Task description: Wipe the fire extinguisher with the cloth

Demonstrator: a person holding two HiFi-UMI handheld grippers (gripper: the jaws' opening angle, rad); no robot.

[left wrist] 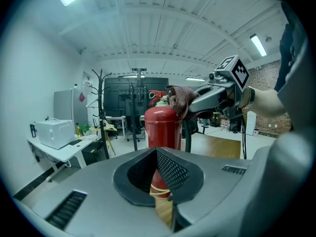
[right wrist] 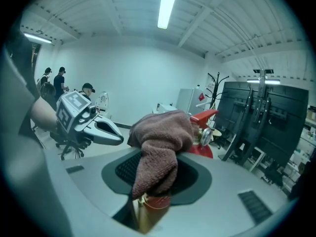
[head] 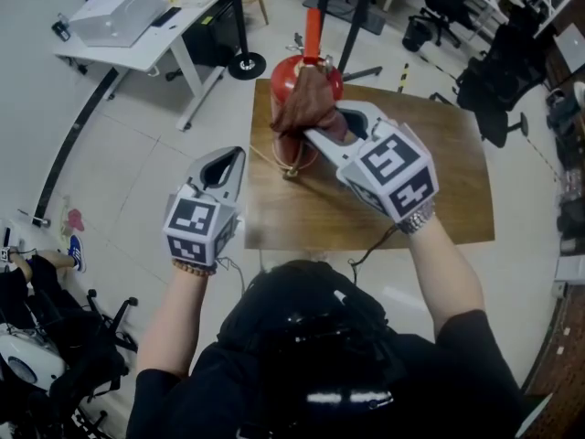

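Rough terry cloth (right wrist: 159,139), glossy extinguisher (left wrist: 161,127), wood tabletop (head: 443,176)

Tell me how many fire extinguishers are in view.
1: the fire extinguisher stands on the wooden surface, its top covered by the cloth in the right gripper. Room clutter may hide others.

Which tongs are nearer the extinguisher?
Right. The right tongs hold the cloth on top of the extinguisher; the left tongs, shut and empty, hang apart on its left.

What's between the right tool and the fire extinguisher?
The brown cloth, gripped by the right tool, drapes over the fire extinguisher, seen in the head view.
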